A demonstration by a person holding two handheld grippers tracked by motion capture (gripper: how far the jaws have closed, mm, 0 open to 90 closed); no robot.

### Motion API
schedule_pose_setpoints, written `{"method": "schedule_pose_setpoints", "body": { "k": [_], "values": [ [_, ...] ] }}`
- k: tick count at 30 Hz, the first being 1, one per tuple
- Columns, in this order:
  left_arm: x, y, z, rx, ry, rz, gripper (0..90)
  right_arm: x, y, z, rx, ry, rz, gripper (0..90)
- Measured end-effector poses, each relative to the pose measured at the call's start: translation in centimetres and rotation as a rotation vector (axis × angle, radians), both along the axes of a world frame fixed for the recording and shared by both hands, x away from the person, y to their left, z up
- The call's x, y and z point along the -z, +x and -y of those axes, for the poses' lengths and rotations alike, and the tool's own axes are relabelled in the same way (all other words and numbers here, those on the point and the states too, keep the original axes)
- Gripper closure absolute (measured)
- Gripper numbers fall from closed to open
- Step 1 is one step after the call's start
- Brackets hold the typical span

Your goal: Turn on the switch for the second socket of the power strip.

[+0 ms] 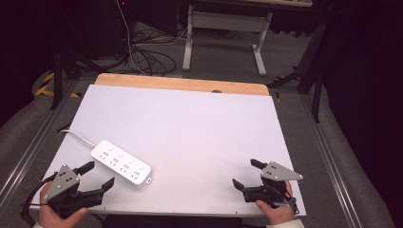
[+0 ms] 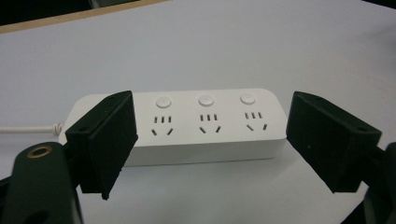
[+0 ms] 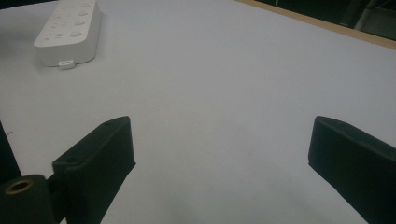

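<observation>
While both jaws gape, left gripper [image 1: 100,175] facing white power strip [image 1: 121,163] (cord trailing left), right gripper [image 1: 247,173] over bare table [image 1: 190,123]

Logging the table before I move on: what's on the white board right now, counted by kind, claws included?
Power strip, white, with cord: 1
Claws, black, both open with nothing between the jaws: 2, the left claw right beside the strip and the right claw well away from it
Total: 3
</observation>
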State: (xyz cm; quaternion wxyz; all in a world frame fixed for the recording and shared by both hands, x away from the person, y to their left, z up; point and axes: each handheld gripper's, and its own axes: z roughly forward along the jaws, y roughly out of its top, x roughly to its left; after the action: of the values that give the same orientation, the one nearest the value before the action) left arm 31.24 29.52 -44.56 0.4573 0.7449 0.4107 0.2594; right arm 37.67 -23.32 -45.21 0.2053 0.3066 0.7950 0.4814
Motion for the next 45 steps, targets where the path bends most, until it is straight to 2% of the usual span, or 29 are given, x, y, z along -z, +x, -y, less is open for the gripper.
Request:
{"method": "schedule_pose_setpoints", "body": {
  "k": [13,16,22,27,29,35,38,39,40,41,45],
  "values": [
    [-0.3,-0.1,0.0,0.009,-0.008,-0.016,17.4,0.1,0.1,-0.1,-0.001,-0.004,-0.002,8.5],
    [-0.4,-0.2,0.0,0.007,-0.027,-0.020,17.9,0.2,0.1,-0.1,-0.005,-0.001,-0.008,8.5],
    [-0.5,-0.3,-0.2,0.006,-0.032,-0.020,17.9,0.1,0.0,-0.1,-0.004,-0.002,-0.003,8.8],
    [-0.8,-0.3,-0.2,-0.005,-0.009,-0.014,18.1,0.2,0.0,-0.1,-0.002,-0.003,-0.004,8.8],
    [-1.0,-0.2,-0.2,-0.056,0.017,-0.032,20.4,0.2,0.1,-0.1,-0.002,-0.004,-0.006,8.8],
    [-1.8,0.1,-0.5,-0.056,-0.009,-0.048,21.6,0.2,0.1,-0.2,0.003,-0.018,-0.004,8.8],
    [-2.3,0.3,-0.4,-0.070,-0.008,-0.060,22.6,0.3,0.1,-0.3,0.000,-0.018,-0.005,8.8],
    [-2.6,0.4,-0.5,-0.049,-0.013,-0.062,22.5,0.3,0.1,-0.3,0.000,-0.020,-0.005,8.8],
    [-2.6,0.4,-0.5,-0.049,-0.013,-0.062,22.4,0.3,0.1,-0.3,0.000,-0.020,-0.005,8.8],
    [-2.8,0.6,-0.4,-0.040,0.012,-0.063,22.4,0.3,0.1,-0.4,-0.001,-0.020,-0.006,8.8],
    [-3.2,1.0,-0.2,-0.037,0.018,-0.073,23.1,0.4,0.1,-0.5,-0.014,-0.027,-0.006,8.8]
  ]
}}
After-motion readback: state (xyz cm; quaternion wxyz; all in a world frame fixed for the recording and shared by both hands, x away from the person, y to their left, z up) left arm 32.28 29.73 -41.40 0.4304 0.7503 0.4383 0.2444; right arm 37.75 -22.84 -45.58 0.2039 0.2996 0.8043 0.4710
